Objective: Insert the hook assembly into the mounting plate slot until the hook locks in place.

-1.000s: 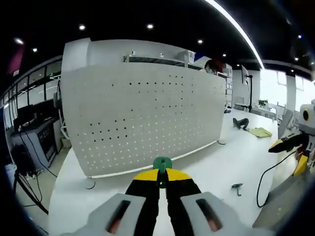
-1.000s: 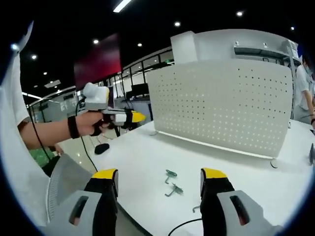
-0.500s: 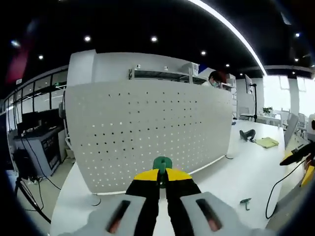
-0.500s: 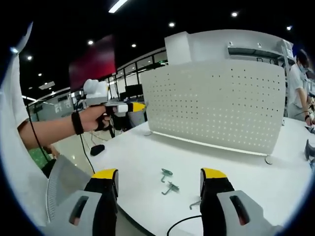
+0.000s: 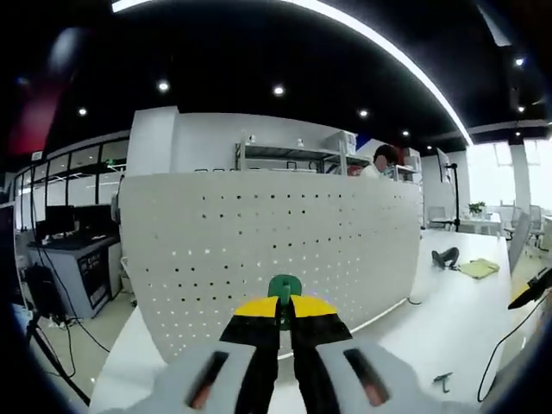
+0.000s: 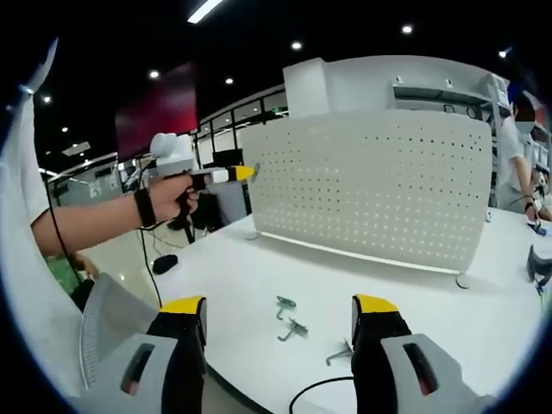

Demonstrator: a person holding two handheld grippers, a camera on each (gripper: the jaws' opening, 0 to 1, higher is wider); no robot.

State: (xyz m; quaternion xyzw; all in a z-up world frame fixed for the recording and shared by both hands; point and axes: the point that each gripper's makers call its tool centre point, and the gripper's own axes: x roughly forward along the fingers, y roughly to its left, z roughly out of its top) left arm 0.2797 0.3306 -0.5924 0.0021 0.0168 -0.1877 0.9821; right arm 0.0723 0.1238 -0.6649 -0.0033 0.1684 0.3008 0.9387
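In the left gripper view the left gripper (image 5: 284, 312) has its yellow-tipped jaws pinched tight on a green hook (image 5: 284, 287), held up in front of the white perforated mounting plate (image 5: 259, 250), which stands upright on the white surface (image 5: 448, 328). In the right gripper view a hand (image 6: 172, 197) at far left holds that gripper near the plate's left edge. Three spare hooks (image 6: 293, 328) lie on the surface between the right gripper (image 6: 280, 321) jaws, which stand wide apart, holding nothing.

The perforated panel (image 5: 259, 250) looks matt white (likely painted metal), the tabletop (image 6: 259, 276) smooth.
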